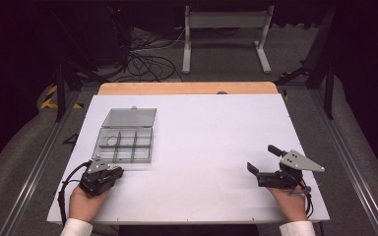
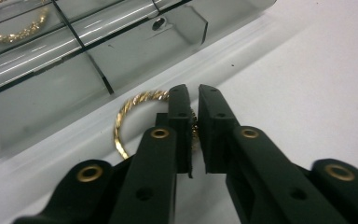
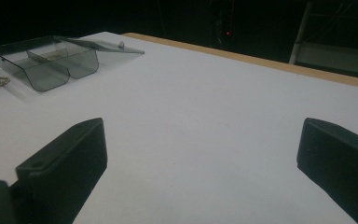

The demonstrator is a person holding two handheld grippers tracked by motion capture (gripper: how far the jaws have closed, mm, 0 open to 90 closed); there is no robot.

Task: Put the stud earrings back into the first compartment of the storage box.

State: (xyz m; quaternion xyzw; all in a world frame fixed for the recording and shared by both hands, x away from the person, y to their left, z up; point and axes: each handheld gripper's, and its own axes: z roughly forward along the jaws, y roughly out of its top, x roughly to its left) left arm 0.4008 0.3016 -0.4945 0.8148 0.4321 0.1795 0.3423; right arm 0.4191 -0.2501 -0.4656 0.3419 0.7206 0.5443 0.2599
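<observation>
Gold ring (image 2: 129, 117) pinched between clenched left tongs (image 2: 194, 95); right tongs (image 3: 200, 154) spread wide, empty.

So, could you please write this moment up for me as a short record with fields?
Surface: white table
Box: clear plastic box with compartments, lid open
In the box: a gold ring in one compartment
Left tool: shut on a second gold ring, beside the box's near wall
Right tool: open, holding nothing, far from the box
</observation>
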